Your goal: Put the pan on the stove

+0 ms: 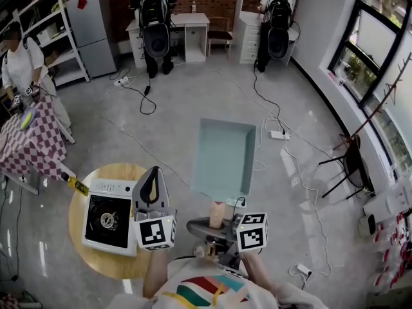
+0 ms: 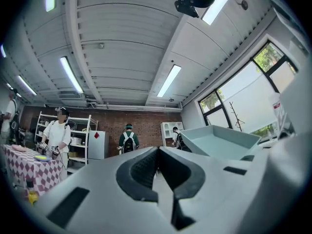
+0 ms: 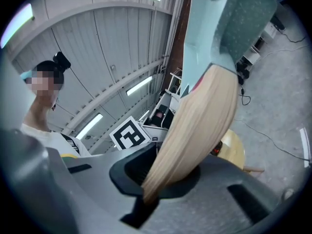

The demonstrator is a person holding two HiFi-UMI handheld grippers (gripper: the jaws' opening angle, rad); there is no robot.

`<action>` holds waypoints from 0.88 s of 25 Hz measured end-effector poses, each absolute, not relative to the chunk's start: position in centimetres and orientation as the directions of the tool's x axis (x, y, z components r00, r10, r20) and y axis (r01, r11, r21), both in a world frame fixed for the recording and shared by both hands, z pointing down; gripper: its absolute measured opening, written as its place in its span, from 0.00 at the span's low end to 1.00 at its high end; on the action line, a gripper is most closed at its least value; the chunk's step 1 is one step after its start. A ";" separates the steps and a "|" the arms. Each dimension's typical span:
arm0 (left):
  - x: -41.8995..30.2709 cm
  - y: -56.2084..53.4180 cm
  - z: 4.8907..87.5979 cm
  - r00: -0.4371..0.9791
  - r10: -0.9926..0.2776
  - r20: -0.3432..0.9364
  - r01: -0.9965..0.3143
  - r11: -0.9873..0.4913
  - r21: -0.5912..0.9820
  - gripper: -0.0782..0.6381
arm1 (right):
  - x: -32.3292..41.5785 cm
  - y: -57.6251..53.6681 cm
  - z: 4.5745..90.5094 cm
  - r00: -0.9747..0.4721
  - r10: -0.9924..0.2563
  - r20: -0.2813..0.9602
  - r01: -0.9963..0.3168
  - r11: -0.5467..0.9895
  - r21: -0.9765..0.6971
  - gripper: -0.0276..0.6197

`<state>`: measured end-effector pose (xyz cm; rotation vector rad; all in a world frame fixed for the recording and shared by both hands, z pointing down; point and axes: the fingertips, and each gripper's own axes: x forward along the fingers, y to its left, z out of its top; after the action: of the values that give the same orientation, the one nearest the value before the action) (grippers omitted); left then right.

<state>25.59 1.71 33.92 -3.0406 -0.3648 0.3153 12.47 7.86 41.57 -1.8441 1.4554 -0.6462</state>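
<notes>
The pan [image 1: 225, 158] is a square, pale blue-green vessel with a flat bottom and low sloping walls, smooth and matte inside. The right gripper view shows a finely speckled underside [image 3: 241, 13]. Its handle [image 3: 195, 130] is a rounded bar of light wood with a fine lengthwise grain. The right gripper [image 3: 161, 172] has its dark ribbed pads clamped on the near end of that handle, so the pan juts away from the person and hangs over the glossy grey floor [image 1: 193, 102]. It is right of the stove and well apart from it. The stove [image 1: 109, 214] is a boxy white single-burner unit with a black top and a round metal burner. It sits on a round table [image 1: 109, 266] of pale wood at the near left. The right gripper [image 1: 211, 226] is held about level, close in front of the person's chest. The left gripper [image 1: 154, 171] reaches forward above the stove's right edge with its nose tipped slightly up. Its own view takes in the ribbed white ceiling, and its jaws [image 2: 158, 152] are closed together with nothing between them.
</notes>
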 end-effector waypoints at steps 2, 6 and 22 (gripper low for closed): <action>26.5 1.3 33.9 0.959 0.204 -0.196 0.189 -0.978 -0.093 0.12 | 13.5 8.1 41.4 0.206 -0.978 -0.023 -0.635 -0.116 -0.763 0.04; 28.2 0.4 33.1 0.972 0.108 -0.209 0.092 -0.992 -0.088 0.12 | 15.9 8.3 40.5 0.095 -0.995 -0.030 -0.669 -0.041 -0.742 0.04; 25.6 -9.7 33.0 0.836 -0.502 -0.222 -0.530 -0.843 -0.093 0.12 | 21.8 4.9 38.0 -0.527 -0.849 -0.030 -0.609 0.403 -0.683 0.05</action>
<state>25.63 -9.74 33.04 -2.8645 0.8100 0.2852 21.78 4.88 37.99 -1.2564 2.2909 -0.8829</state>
